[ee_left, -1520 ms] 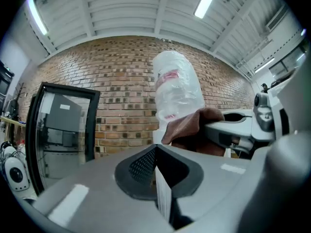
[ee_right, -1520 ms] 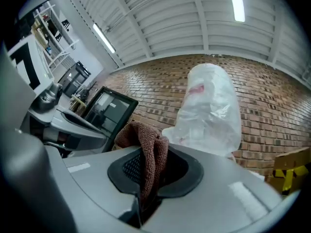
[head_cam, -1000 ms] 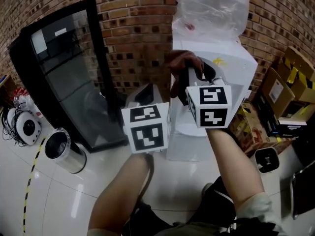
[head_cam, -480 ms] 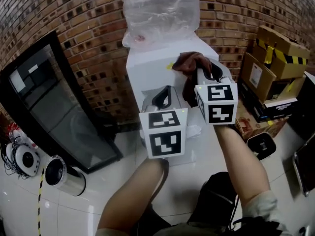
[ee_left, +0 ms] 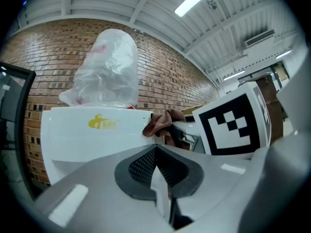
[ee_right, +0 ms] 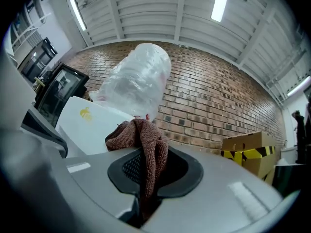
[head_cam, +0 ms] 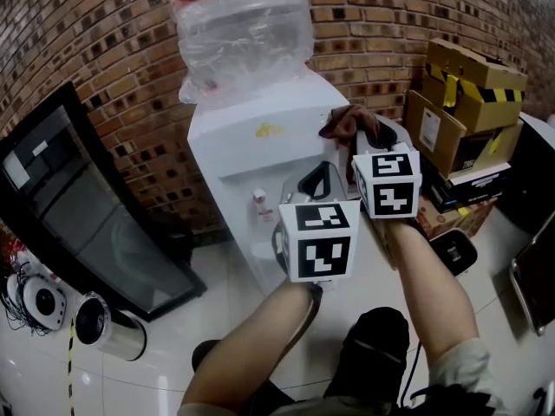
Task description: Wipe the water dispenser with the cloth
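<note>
A storeroom or workshop: brick wall (head_cam: 390, 24), stacked cardboard boxes (head_cam: 468, 85), ribbed metal ceiling (ee_right: 146, 18).

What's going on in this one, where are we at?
A person holds a gripper in each hand in front of a white water dispenser topped by a clear plastic-wrapped bottle. The right gripper is shut on a brown terry cloth, raised at the dispenser's upper right edge; whether the cloth touches the dispenser is unclear. The left gripper has its jaws together on nothing and sits alongside.
</note>
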Available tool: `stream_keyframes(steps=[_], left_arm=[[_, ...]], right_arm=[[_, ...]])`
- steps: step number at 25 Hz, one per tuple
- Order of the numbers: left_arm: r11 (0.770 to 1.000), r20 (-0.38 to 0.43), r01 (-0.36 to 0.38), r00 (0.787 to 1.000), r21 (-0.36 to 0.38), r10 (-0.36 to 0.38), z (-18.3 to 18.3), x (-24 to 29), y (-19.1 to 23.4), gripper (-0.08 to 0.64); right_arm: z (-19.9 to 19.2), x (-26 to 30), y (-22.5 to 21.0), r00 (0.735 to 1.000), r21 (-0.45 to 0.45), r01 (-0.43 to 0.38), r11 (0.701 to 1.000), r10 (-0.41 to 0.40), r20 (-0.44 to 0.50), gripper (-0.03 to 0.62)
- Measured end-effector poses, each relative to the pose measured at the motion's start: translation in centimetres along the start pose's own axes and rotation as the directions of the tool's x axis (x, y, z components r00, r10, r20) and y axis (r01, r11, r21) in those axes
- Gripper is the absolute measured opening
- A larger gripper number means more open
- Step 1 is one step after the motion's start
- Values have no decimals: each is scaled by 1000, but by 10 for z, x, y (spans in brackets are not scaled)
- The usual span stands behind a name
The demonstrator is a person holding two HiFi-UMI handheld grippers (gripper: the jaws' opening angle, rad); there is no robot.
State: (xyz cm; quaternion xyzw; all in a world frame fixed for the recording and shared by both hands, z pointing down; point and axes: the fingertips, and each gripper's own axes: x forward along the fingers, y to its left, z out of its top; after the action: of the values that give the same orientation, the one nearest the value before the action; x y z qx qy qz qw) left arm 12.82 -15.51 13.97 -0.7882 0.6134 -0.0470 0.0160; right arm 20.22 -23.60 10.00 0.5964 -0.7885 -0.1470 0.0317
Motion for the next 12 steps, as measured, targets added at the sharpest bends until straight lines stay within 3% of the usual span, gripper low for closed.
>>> stream_keyframes(steps=[8,12], left_arm=[[1000,-23,-10,1000,-19,10,-13,-1,9,0],[999,-13,-40,999,-32,40,-16,-18,36,0]], right_arm=[[-17,5,-2,999,11,4,1000,-4,-36,54],[3,-15,11,1000,36,-4,999,3,24,55]])
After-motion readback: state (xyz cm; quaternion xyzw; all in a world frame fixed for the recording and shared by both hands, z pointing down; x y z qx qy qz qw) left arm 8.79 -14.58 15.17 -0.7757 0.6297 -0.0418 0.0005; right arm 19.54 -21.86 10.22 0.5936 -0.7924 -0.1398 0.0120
